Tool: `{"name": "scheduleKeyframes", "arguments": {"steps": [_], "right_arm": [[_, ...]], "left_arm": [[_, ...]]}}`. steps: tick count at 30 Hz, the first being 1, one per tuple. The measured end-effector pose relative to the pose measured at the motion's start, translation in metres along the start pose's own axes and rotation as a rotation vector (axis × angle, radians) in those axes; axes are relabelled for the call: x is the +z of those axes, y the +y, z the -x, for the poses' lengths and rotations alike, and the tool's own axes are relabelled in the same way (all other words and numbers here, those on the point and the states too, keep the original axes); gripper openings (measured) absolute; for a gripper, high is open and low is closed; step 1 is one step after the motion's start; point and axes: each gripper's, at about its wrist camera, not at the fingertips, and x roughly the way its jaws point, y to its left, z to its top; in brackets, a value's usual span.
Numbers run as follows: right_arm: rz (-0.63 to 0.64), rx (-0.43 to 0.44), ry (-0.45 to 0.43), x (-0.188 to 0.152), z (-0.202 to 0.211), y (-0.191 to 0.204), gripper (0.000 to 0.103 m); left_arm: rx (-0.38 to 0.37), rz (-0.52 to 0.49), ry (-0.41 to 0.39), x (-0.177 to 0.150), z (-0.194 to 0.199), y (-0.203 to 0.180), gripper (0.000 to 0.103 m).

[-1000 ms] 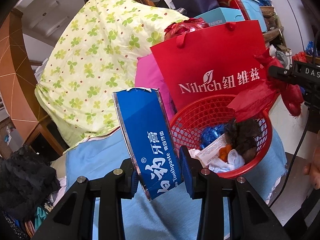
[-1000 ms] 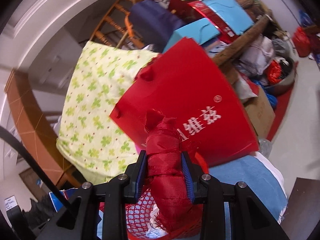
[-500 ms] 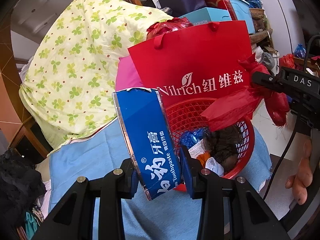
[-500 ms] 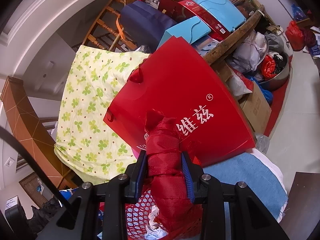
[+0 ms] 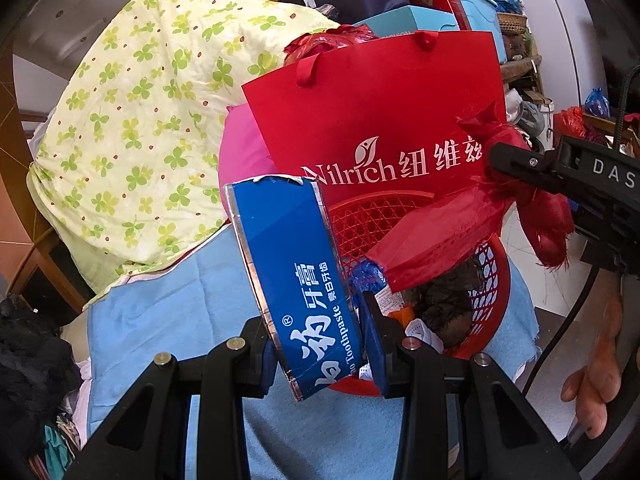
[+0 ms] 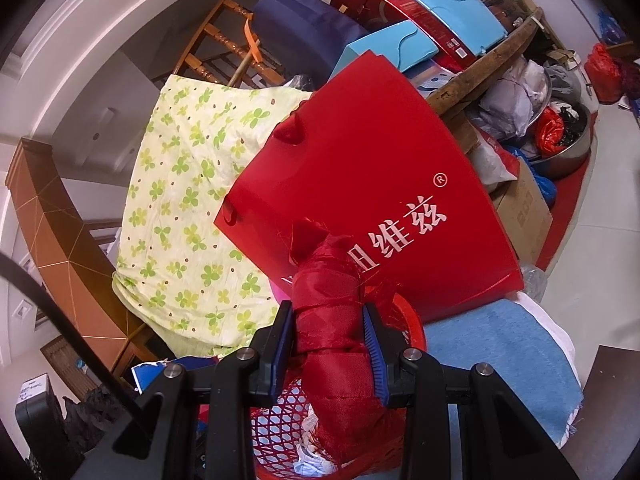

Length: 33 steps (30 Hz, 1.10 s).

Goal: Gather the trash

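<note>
While your left gripper [image 5: 320,344] pinches blue cardboard toothpaste box [image 5: 294,264] upright, red mesh plastic basket [image 5: 494,308] sits lower right; right gripper [image 6: 330,344] clamps crumpled red fabric scrap [image 6: 336,320] above it, nearer.

Both tools clamped, held up side by side.
We grip with the left tool [image 5: 320,344], fingers pressed on both faces of its load; our right tool [image 6: 330,344] pinches its bundle too, coming in from the right in the left view, with our bare right hand [image 5: 596,376] behind it.
</note>
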Motion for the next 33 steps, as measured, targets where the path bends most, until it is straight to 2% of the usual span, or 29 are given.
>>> {"name": "scheduleKeyframes", "arguments": {"steps": [8, 16, 20, 22, 23, 25, 28, 30, 33], "right_arm": [[0.038, 0.043, 0.02, -0.003, -0.009, 0.011, 0.037], [0.031, 0.101, 0.105, -0.007, -0.034, 0.012, 0.038], [0.014, 0.108, 0.165, -0.01, -0.051, 0.012, 0.039], [0.004, 0.105, 0.194, -0.011, -0.061, 0.012, 0.04], [0.002, 0.096, 0.207, -0.012, -0.066, 0.012, 0.043], [-0.005, 0.087, 0.213, -0.014, -0.072, 0.011, 0.062], [-0.006, 0.085, 0.205, -0.013, -0.076, 0.012, 0.062], [-0.015, 0.077, 0.194, -0.013, -0.076, 0.01, 0.062], [-0.013, 0.065, 0.164, -0.011, -0.071, 0.01, 0.062]], "left_arm": [[-0.029, 0.016, 0.01, 0.001, -0.007, 0.006, 0.04], [-0.177, 0.05, 0.017, -0.002, -0.023, 0.016, 0.04], [-0.214, 0.044, 0.021, -0.006, -0.033, 0.017, 0.04], [-0.217, 0.041, 0.021, -0.008, -0.037, 0.017, 0.042], [-0.218, 0.042, 0.023, -0.009, -0.039, 0.018, 0.046], [-0.214, 0.049, 0.02, -0.011, -0.039, 0.02, 0.053], [-0.213, 0.057, 0.012, -0.012, -0.037, 0.025, 0.056], [-0.198, 0.061, 0.001, -0.013, -0.032, 0.028, 0.066], [-0.167, 0.056, -0.025, -0.014, -0.02, 0.031, 0.068]]}}
